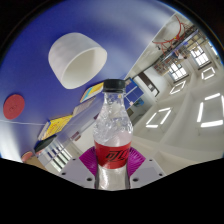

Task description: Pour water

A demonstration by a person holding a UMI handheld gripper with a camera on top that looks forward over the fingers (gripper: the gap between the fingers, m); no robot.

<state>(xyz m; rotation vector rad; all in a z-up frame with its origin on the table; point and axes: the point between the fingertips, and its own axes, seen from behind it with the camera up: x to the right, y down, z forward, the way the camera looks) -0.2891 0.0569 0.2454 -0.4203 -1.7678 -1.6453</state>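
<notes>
So from the gripper view, the only feed I've got here: the whole scene is tilted way up, I'm basically looking at the ceiling. The bottle sits right between the two fingers, clear plastic, dark cap on top, crinkly clear upper half and a red label around the lower part. There's some white squiggle on that label but I can't read it, too small. The pink pads look pressed against the bottle's lower sides, so I'd call the jaws clenched on it, with the gripper holding it up in the air.

Stuff around it: up behind the bottle's cap end there's a white cup, tipped so I see its side and mouth, apart from the bottle, not touching it. It sits against a big blue surface that fills most of that side. Further out on the same blue there's a red round thing, can't tell what it is. Just beside the bottle's shoulder are a couple of yellow-and-blue flat items, maybe packets, print unreadable.

On the other side it's ceiling with several bright rectangular light panels, and a reddish wire-like thing hanging near the top. Nothing sits between the bottle and the cup.
</notes>
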